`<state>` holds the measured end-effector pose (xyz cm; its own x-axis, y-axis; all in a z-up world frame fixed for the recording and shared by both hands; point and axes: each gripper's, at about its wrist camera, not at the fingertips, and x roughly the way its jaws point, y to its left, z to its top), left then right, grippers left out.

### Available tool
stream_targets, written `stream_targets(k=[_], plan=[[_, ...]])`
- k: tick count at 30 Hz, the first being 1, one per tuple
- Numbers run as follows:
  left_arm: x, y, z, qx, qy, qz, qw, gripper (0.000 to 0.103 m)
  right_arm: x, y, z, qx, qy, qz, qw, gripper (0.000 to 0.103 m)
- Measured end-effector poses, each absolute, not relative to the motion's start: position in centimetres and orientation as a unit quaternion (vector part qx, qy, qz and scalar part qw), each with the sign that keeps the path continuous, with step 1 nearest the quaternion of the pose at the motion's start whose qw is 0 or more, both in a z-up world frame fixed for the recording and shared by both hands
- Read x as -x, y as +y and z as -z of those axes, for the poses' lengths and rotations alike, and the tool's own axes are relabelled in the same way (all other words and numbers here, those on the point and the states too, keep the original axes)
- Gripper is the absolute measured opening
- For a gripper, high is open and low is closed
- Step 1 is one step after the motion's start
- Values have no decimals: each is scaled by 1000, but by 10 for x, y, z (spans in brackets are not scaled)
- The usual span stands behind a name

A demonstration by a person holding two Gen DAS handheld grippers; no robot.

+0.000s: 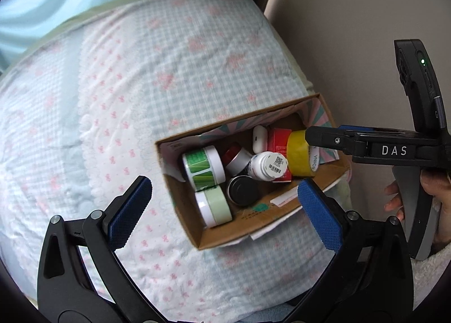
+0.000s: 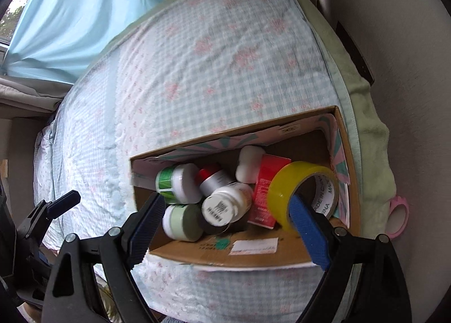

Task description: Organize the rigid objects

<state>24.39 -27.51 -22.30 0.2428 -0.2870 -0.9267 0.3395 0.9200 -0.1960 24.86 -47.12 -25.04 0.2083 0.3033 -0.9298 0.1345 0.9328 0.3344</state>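
A cardboard box (image 1: 253,227) is seen on a checked bedspread (image 1: 141,69), near the bed's edge. Inside it, jars (image 1: 201,167), a white bottle (image 1: 267,166), a red carton (image 2: 266,196) and a yellow tape roll (image 2: 298,187) are packed together. The left gripper (image 1: 225,210) is held spread above the box, nothing between its pads. The right gripper (image 2: 228,224) is likewise released, with the tape just beside its right pad.

One box (image 2: 253,255); two tape rolls (image 2: 298,182) (one pink); three jars (image 1: 204,167); one bottle (image 1: 267,166).
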Motion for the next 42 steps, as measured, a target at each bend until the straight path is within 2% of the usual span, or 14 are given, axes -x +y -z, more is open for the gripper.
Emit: stream_targets(k=[8,14,18,25,42], plan=[[-202,-197,129,-4,509,170,844,103,-216,-408,161,-144,574,-70,803,88],[-149,-133,47,-7,427,133,895,103,-156,-341,61,-68,475,-75,874,88],[-110,-91,16,6,383,98,918,103,-107,-302,13,-29,401,-61,914,88],[-56,-47,5,-2,325,55,944,103,-56,-259,6,3,339,-51,940,88],[-42,-21,17,21,312,54,948,103,-45,-239,12,3,331,-34,943,88]])
